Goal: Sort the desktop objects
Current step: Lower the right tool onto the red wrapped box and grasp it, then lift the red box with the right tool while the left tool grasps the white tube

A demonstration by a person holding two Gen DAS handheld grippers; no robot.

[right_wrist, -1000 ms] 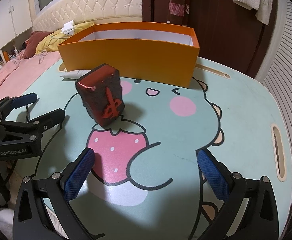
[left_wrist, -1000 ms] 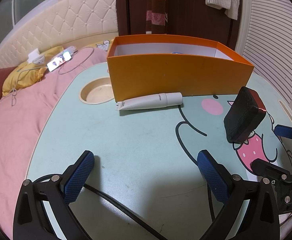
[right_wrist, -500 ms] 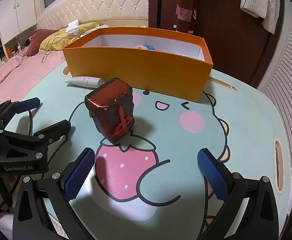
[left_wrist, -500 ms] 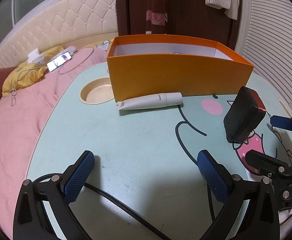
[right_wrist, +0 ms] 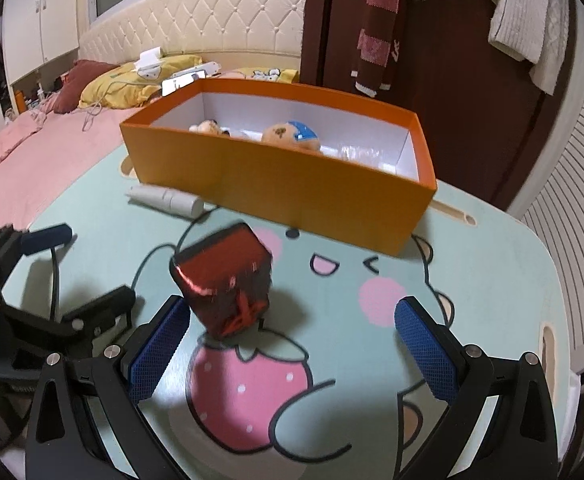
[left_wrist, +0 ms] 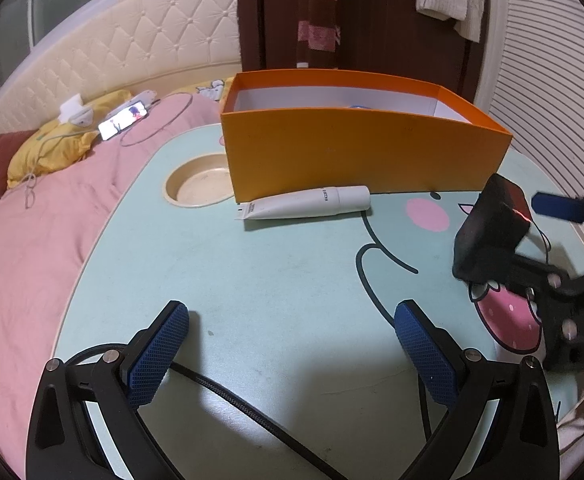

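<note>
Two tools appear, both with their blue pads spread wide and nothing between them. Right tool point(right_wrist: 292, 344): it hangs low over the worktop point(right_wrist: 471, 280), with the red-and-black box point(right_wrist: 224, 276) at about 11 o'clock of its gap, nearer the left pad and tilted on one edge over the printed strawberry. Left tool point(left_wrist: 292, 356): it sits low over bare worktop, a black cable running beneath it; the white tube point(left_wrist: 307, 202) lies at 12 o'clock, well ahead, on its side just before the front wall of the orange bin point(left_wrist: 363, 160). The bin stands at 12 o'clock in both views; in the right wrist view it already holds small plush toys point(right_wrist: 288, 134) and a clear wrapper.

Judged from the layout, the step in hand is the right tool's grasp of the red-and-black box, for transfer to the bin. To do it well: centre the gap on the box by shifting toward 11 o'clock, set the pads on two flat opposite faces, not on corners, close squarely so the tilted box does not twist out, and lift clear of the bin's front wall.
</note>
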